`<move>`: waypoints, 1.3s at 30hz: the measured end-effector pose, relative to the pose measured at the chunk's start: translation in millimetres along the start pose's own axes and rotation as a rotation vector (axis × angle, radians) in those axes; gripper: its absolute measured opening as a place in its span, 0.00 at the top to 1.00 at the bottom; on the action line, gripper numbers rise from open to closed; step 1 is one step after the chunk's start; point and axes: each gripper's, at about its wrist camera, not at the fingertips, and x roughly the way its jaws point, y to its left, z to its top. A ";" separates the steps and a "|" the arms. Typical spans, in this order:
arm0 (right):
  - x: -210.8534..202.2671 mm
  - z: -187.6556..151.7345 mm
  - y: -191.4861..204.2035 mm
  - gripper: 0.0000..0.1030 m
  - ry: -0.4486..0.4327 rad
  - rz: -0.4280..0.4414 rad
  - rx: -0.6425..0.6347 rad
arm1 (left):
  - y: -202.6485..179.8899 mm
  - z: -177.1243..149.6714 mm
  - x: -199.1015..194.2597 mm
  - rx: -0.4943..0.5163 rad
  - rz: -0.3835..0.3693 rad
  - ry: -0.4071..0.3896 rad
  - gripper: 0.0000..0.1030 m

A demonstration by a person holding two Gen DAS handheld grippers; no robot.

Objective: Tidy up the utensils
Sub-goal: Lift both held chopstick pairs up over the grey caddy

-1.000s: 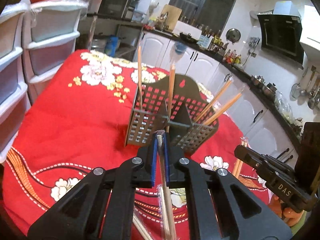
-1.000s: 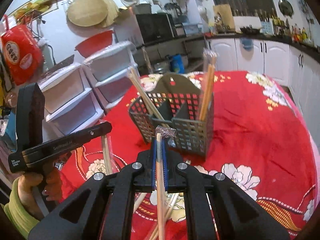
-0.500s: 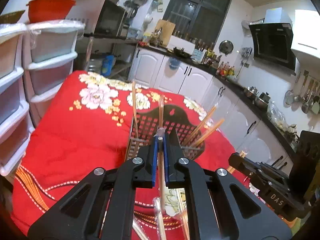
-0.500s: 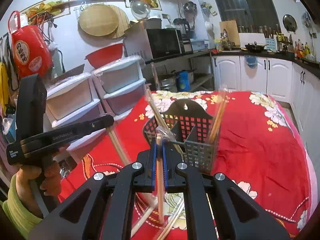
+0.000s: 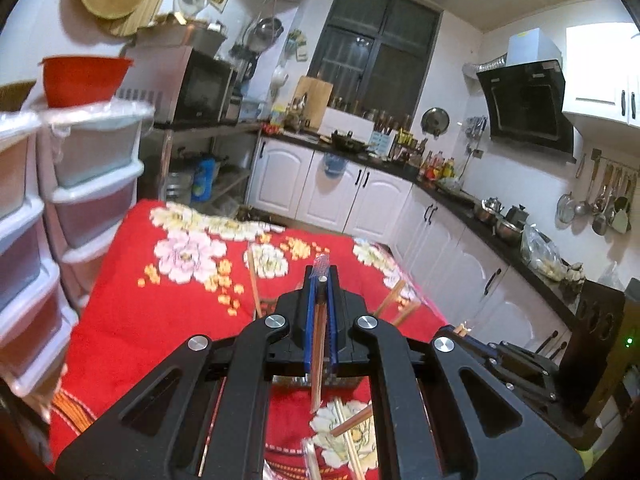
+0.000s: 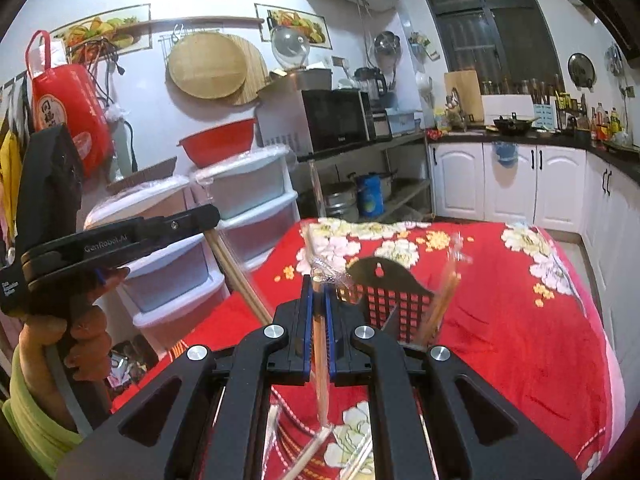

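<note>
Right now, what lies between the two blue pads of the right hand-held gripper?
A wrapped chopstick pair, clamped upright between the pads of the right hand-held gripper; the right wrist view shows it.

Since a second ago both grippers have risen and tipped up: in the left wrist view the left gripper (image 5: 321,280) now hides nearly all of the utensil basket (image 5: 276,303), which then stood clear at twelve o'clock above its tips. In the right wrist view the basket (image 6: 386,284) has slid down behind the right gripper (image 6: 316,286), only its arched back showing at one o'clock. The wrapped chopsticks (image 5: 318,344) and (image 6: 320,344) in each gripper have lifted off the red tablecloth (image 6: 520,320), lower ends hanging free.
</note>
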 end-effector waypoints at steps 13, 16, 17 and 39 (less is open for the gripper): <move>-3.8 46.8 5.8 0.95 -0.110 -0.002 -0.052 | -15.5 45.2 -9.2 0.053 0.024 -0.096 0.99; -4.5 54.4 6.6 0.95 -0.136 -0.011 -0.068 | -17.1 49.1 -5.3 0.065 0.043 -0.108 0.99; -4.4 56.9 6.1 0.95 -0.144 -0.014 -0.071 | -16.9 50.9 -4.4 0.066 0.046 -0.112 0.99; 35.0 79.6 -32.8 0.95 -0.202 -0.011 -0.004 | -23.1 40.1 52.4 0.142 0.182 -0.140 0.99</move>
